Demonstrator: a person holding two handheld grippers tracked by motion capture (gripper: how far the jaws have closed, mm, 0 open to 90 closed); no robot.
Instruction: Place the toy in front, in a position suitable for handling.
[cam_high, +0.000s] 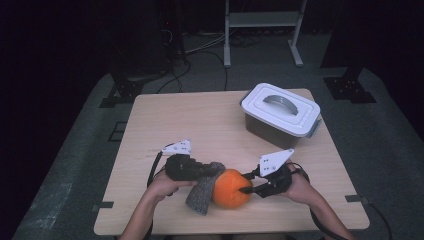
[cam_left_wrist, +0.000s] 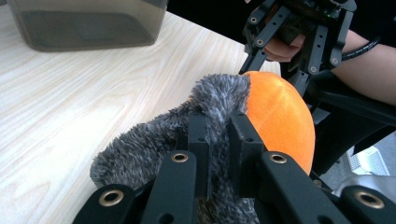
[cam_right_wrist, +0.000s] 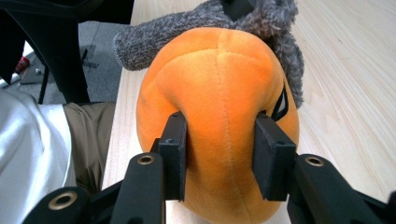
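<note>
At the near edge of the table (cam_high: 150, 115), around six o'clock in the high view, an orange plush ball (cam_high: 231, 188) is lying with a grey furry cloth (cam_high: 204, 192) draped against its nine o'clock side. The left gripper (cam_high: 212, 171) is coming in from nine o'clock and is clenching a fold of that cloth (cam_left_wrist: 154, 144), its jaws nearly together with fur squeezed between them. The right gripper (cam_high: 246, 183) is reaching in from three o'clock and is grasping the ball (cam_right_wrist: 219, 116), both pads denting the orange fabric. Farther off, toward one o'clock and well apart from the hands, a dark storage box with a white handled lid (cam_high: 280, 107) is sitting closed on the wood.
</note>
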